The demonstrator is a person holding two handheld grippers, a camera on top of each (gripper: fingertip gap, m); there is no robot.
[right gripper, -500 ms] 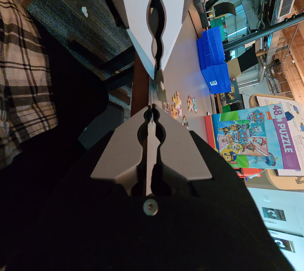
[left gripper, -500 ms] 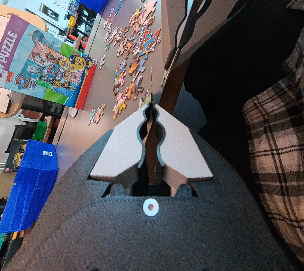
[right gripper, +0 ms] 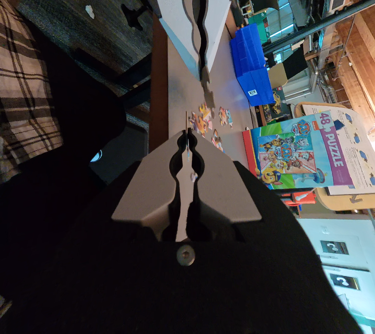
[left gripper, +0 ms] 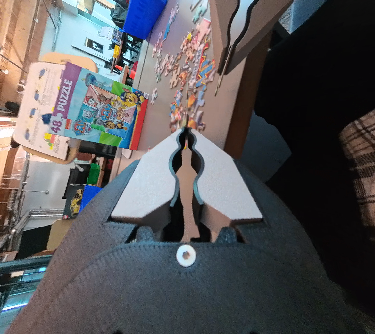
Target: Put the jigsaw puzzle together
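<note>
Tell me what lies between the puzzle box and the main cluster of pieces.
In the left wrist view, one loose piece lies there; the table is otherwise bare.

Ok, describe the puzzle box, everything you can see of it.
The puzzle box is a flat rectangular cardboard carton. Its front is printed with cartoon dogs on a light blue ground, with green corners and a purple band along one end. One narrow side is red. It stands upright on that red side on the table, its picture facing both cameras. It stands apart from the loose pieces. Neither gripper touches it. A pale board with small blue shapes shows behind it; whether they touch is unclear.
</note>
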